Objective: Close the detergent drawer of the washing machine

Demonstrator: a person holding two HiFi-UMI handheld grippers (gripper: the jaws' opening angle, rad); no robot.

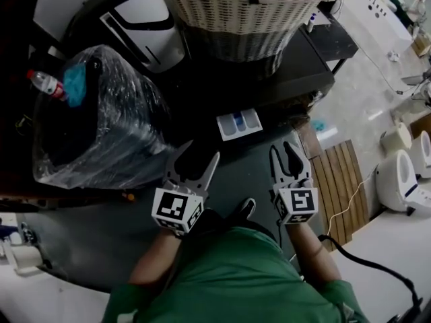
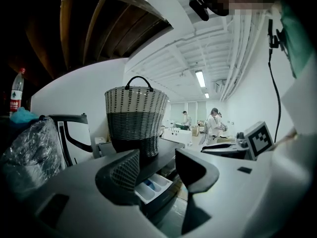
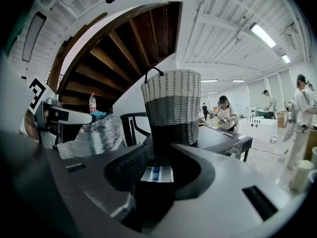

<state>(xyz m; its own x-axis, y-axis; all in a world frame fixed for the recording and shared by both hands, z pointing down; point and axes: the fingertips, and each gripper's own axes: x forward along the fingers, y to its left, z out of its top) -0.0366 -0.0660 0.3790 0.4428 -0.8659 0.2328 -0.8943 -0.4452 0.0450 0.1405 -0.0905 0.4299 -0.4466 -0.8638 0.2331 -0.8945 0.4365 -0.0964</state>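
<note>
Detergent drawer (image 1: 240,124) is pulled out from the front of the dark washing machine (image 1: 296,66), centre of the head view; it is white with a blue insert. Wicker basket (image 1: 242,12) sits on the machine top, upper centre. Left gripper (image 1: 202,153) is lower centre-left, jaws apart, nothing between the pads, short of the drawer. Right gripper (image 1: 281,151) is lower centre-right, jaws also apart and empty. In the right gripper view the drawer lines up in the gap between the jaws but isn't touched. Plastic-wrapped dark bundle (image 1: 101,126) is at left, with a bottle (image 1: 44,83) at its upper-left edge. Wooden slat mat (image 1: 343,187) is on the floor at right.
</note>
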